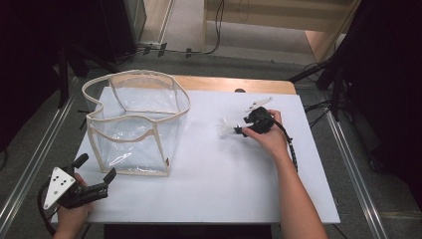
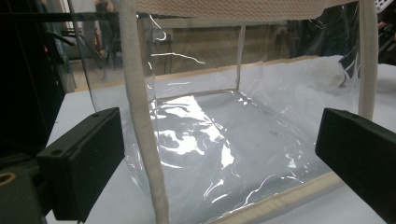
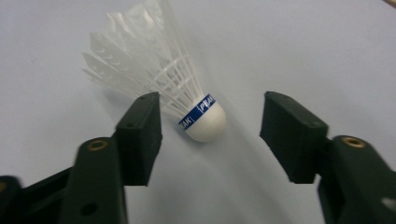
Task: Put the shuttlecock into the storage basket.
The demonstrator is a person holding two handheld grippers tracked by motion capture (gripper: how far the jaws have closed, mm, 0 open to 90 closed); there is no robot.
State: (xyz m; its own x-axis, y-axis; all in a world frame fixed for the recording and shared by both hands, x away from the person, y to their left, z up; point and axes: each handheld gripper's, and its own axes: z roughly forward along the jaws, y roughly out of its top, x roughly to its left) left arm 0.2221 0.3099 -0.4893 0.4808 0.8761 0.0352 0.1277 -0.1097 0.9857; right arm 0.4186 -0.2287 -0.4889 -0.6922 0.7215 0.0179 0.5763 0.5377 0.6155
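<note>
A white feathered shuttlecock (image 3: 187,93) with a blue band above its cork lies on its side on the white table (image 1: 224,189); in the high view the shuttlecock (image 1: 225,128) is right of centre. My right gripper (image 3: 210,135) stands open around its cork end, with neither pad touching it. Seen from the high view, my right gripper (image 1: 240,130) points left at the shuttlecock. A clear plastic bag (image 1: 134,124) with cream trim stands open at the left. My left gripper (image 1: 95,168) is open at the near left corner, facing the bag (image 2: 210,130) with nothing between its fingers.
A wooden strip (image 1: 234,83) runs along the table's far edge. Black stand legs and cables (image 1: 318,74) lie on the floor beyond the far right corner. Metal rails (image 1: 358,174) flank the table on both sides.
</note>
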